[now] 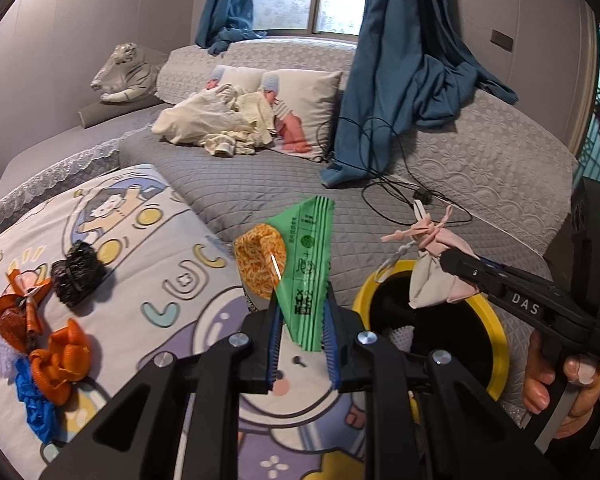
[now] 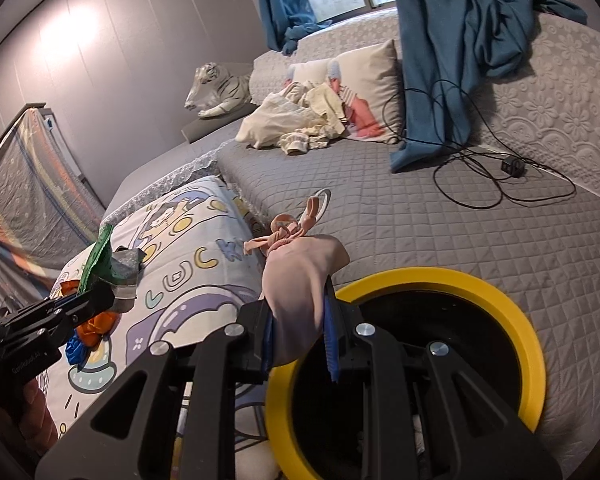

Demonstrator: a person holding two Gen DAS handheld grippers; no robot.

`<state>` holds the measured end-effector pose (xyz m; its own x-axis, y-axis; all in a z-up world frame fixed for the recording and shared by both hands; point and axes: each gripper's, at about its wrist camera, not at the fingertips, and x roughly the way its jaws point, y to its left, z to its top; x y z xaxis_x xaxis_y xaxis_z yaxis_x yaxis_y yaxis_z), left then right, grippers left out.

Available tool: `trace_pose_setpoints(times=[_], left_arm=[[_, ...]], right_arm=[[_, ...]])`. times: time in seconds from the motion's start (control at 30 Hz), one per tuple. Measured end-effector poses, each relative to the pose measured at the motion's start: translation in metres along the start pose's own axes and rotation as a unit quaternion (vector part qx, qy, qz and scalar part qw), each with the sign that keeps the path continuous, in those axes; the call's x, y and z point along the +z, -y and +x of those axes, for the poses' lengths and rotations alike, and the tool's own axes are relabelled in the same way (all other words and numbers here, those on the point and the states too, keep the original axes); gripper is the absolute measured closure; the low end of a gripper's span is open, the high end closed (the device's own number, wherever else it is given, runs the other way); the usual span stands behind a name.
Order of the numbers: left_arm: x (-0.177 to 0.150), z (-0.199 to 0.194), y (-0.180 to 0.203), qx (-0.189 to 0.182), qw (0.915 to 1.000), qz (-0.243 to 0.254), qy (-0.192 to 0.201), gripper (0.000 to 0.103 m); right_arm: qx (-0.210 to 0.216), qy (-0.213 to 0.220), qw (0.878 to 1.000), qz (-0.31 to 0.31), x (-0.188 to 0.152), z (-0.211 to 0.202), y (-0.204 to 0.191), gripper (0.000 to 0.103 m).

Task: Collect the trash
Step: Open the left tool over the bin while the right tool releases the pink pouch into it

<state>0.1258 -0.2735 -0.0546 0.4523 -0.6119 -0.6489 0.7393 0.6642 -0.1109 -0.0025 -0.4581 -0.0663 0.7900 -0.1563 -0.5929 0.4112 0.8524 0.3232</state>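
1. The left tongs (image 1: 302, 330) are clamping a green snack wrapper (image 1: 310, 264); its yellow-orange printed end is sticking up and away from the pads, above the cartoon blanket (image 1: 172, 280).
2. The right tongs (image 2: 298, 336) are gripping a pale pink face mask (image 2: 300, 276), bunched up, with its knotted ear loops (image 2: 296, 226) poking out at the far end.
3. In the left wrist view, the mask is hanging just over the far rim of the yellow-rimmed bin (image 1: 496, 340), which is sitting on the grey quilted bed (image 1: 260, 184) beside the blanket.
4. In the right wrist view, the bin's dark opening is lying directly under and to the right of the right tongs.
5. More rubbish is lying on the blanket to the left: a black crumpled wad (image 1: 76, 274), orange wrappers (image 1: 60, 360) and a blue scrap (image 1: 36, 404).
6. A hand (image 1: 556, 380) is wrapping around the right tool's handle at the right edge.
7. Farther back, a black cable (image 1: 400, 184), printed pillows (image 1: 300, 108), a toy white tiger (image 1: 126, 74) and blue curtains (image 1: 400, 80) are resting on the bed.
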Motion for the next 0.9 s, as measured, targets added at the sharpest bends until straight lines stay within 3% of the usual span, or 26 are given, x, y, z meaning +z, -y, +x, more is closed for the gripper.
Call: trace_pose_setpoints(times=[0.9], left_arm=[[-0.004, 0.060, 0.069, -0.056, 0.9961, 0.049, -0.047, 0.086]], right_arm=[[-0.078, -0.005, 0.996, 0.053, -0.014, -0.009, 0.074, 0.084]])
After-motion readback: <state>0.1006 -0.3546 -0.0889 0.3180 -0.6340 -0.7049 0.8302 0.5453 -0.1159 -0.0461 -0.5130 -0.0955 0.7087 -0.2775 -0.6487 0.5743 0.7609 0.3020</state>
